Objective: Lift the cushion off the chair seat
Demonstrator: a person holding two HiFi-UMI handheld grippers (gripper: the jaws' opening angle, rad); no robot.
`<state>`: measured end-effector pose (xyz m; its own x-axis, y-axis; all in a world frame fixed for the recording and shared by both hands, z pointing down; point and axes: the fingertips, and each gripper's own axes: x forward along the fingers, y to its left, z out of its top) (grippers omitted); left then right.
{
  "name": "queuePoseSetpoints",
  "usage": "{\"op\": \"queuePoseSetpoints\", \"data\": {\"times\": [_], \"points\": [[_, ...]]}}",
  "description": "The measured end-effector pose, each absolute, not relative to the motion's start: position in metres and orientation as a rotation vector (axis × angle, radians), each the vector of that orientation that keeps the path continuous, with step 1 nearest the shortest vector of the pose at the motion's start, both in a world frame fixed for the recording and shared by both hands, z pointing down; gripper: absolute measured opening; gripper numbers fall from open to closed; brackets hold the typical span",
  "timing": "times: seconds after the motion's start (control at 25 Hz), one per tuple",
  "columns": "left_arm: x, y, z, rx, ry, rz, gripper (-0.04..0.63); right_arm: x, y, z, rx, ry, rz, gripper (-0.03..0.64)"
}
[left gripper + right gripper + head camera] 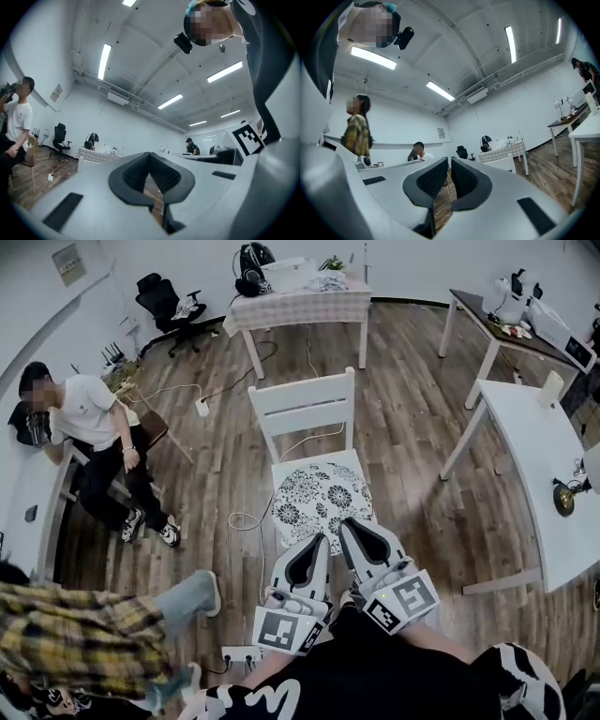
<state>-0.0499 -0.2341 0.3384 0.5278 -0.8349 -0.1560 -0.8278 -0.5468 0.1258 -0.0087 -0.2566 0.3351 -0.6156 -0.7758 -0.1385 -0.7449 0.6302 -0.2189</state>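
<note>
Cushion lies flat on the chair seat, not yet lifted. Left tool and right tool, both pressed together and empty, sit side by side at the chair's front edge, probably lined up for the cushion's near rim.

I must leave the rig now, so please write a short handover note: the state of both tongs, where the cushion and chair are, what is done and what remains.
Left tongs: shut, nothing between them.
Right tongs: shut, also empty.
Both are side by side at the near edge of the cushion; I cannot tell whether they touch it.
The cushion lies flat on the seat of the white chair.
Done: nothing gripped or lifted yet.
Left: open the tongs, grip the cushion's near edge and lift it off the seat.
</note>
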Motion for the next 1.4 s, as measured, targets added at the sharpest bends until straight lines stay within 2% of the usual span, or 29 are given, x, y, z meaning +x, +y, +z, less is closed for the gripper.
{"op": "queuePoseSetpoints", "data": {"times": [0.8, 1.4], "points": [[-0.029, -0.326, 0.35, 2.667, -1.561, -0.312, 0.0, 0.01, -0.352, 0.352, -1.185, 2.678, -0.247, 0.037], [-0.068, -0.34, 0.38, 2.552, -1.637, -0.263, -0.001, -0.017, -0.378, 0.419, -1.195, 2.841, -0.351, 0.037]]}}
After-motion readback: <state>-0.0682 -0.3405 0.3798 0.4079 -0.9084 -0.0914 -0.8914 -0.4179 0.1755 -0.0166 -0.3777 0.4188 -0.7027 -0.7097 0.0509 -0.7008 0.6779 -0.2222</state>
